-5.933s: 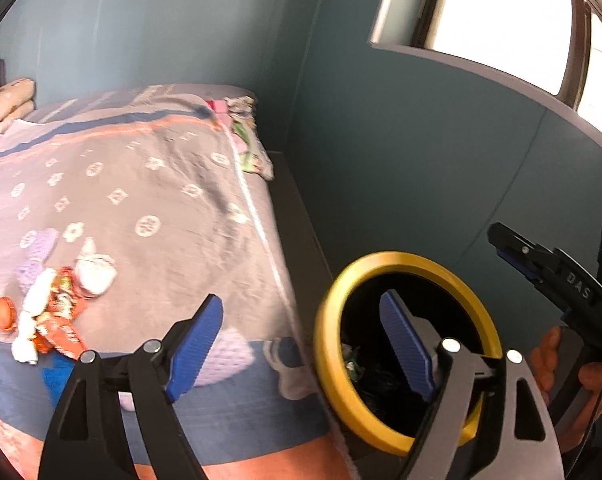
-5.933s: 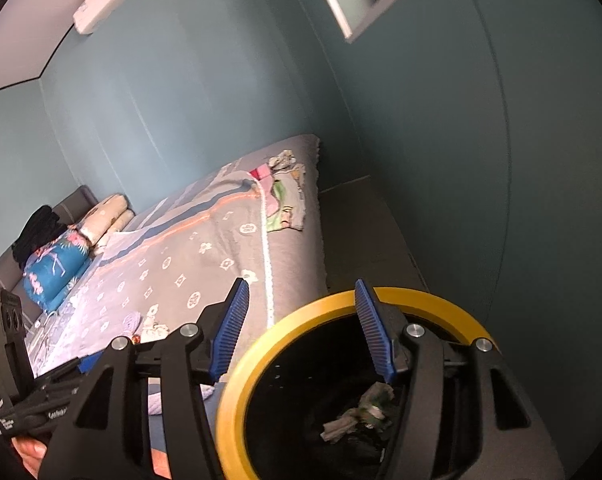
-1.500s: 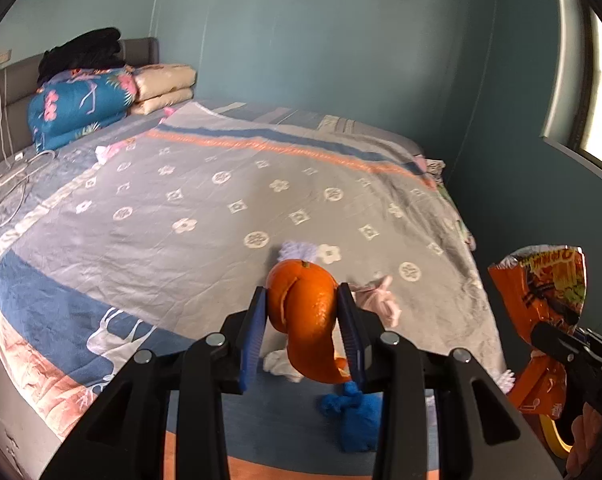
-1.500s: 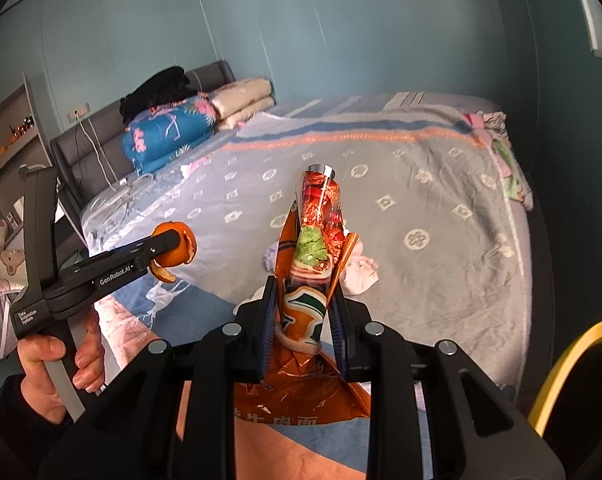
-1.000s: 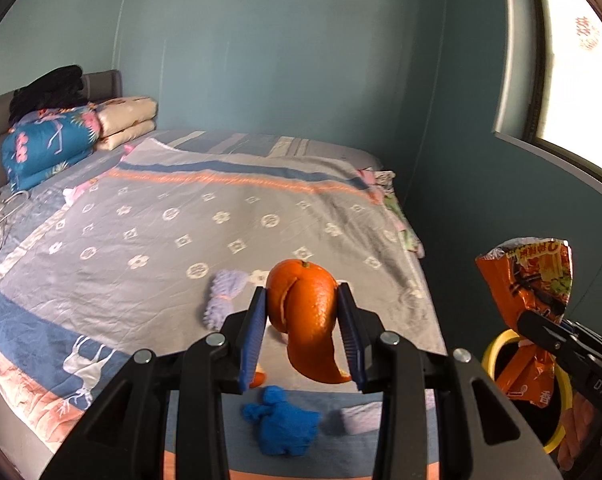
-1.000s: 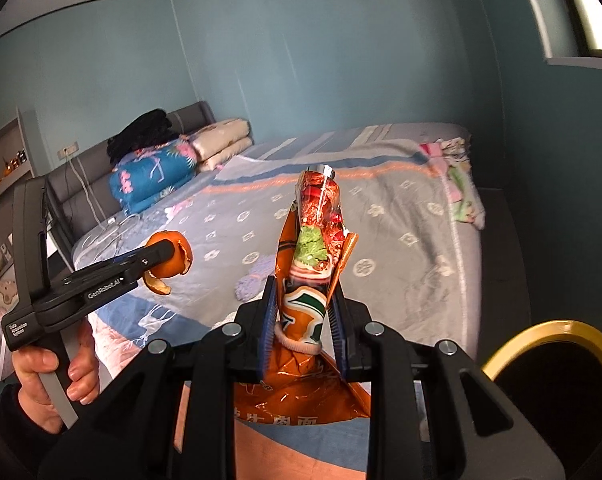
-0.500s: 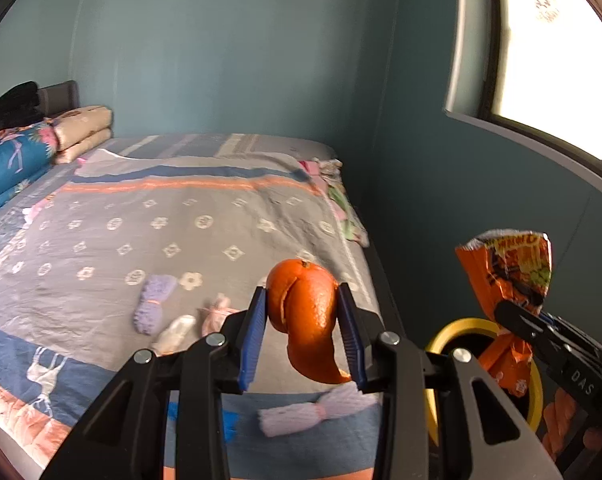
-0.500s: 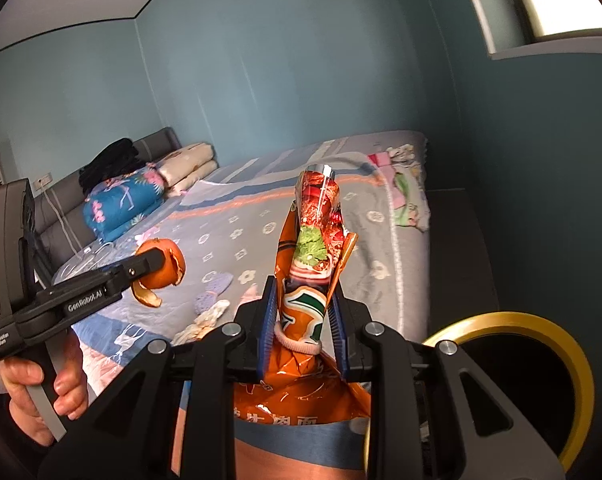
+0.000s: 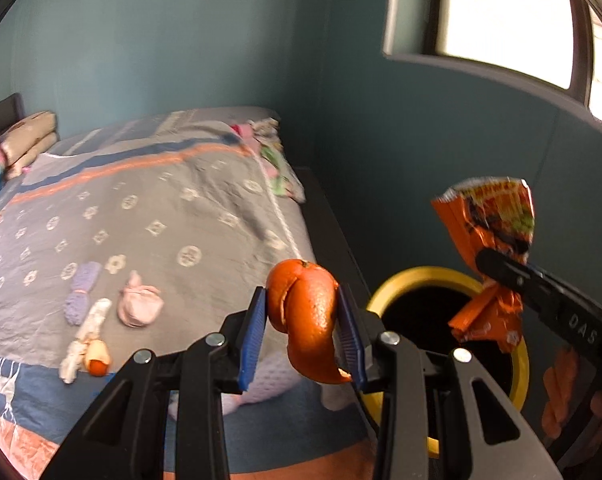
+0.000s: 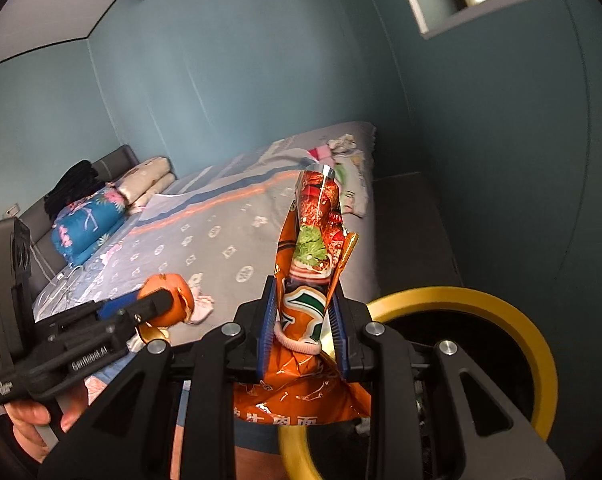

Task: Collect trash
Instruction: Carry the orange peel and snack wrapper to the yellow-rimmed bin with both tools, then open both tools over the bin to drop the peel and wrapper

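Both hands have swung away from the middle of the bed toward the wall under the window, so the yellow-rimmed bin [image 9: 445, 276], which a second ago sat small at the edge of the left wrist view, now fills the lower right of both views.

The left tongs [image 9: 303, 326] pinch a curled orange peel [image 9: 305, 312] between their blue pads, the peel's tail hanging below them. It hangs over the foot of the bed [image 9: 161, 208], just left of the bin's rim.

The right tongs [image 10: 304, 330] are pressed on a crumpled orange snack wrapper [image 10: 313, 256], which stands upright between the pads and spills out beneath them. In the left wrist view the wrapper [image 9: 489, 232] hangs over the bin's dark opening.

On the bedspread lie a pale pink knotted bundle [image 9: 139, 306], a lilac bundle [image 9: 81, 294], a white scrap [image 9: 83, 338] with a small orange bit [image 9: 97, 358] touching it, and a pale lump [image 9: 261, 380] near the foot edge. Folded bedding [image 10: 117, 196] is stacked at the headboard.
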`<state>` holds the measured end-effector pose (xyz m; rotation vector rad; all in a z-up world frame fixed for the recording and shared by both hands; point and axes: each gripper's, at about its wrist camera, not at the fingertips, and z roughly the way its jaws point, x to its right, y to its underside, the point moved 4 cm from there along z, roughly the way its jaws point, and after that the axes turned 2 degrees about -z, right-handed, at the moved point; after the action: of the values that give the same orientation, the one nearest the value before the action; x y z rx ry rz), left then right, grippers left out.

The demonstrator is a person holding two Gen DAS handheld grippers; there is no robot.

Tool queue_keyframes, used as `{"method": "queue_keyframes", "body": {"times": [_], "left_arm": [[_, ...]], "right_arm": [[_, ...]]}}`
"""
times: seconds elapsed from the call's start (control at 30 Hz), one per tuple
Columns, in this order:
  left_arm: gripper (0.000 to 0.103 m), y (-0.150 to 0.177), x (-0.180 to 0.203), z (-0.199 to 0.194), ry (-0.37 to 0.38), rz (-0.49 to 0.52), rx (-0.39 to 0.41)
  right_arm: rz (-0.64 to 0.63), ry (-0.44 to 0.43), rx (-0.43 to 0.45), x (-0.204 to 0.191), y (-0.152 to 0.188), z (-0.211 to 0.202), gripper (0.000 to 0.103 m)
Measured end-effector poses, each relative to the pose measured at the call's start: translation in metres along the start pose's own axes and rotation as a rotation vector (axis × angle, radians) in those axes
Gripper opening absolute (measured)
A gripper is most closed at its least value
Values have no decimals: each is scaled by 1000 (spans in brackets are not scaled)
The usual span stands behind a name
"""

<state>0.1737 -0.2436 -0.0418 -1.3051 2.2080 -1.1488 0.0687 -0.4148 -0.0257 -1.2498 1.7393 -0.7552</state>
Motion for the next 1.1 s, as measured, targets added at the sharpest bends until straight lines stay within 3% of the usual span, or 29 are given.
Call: {"method": "queue_keyframes", "body": {"times": [0.5,0.83,1.0,1.1], "left_arm": [[34,32,66,54,127,70,-145],[36,39,80,63,152,75,-164],[43,36,79,58,157,63,-145],[54,33,79,52,156,61,-125]], "right_arm": [[117,115,-43,80,25,11,24],[159,112,-24,101,29,8,29],[162,118,-19,105,30,5,34],[168,127,-10,105,28,2,37]]}}
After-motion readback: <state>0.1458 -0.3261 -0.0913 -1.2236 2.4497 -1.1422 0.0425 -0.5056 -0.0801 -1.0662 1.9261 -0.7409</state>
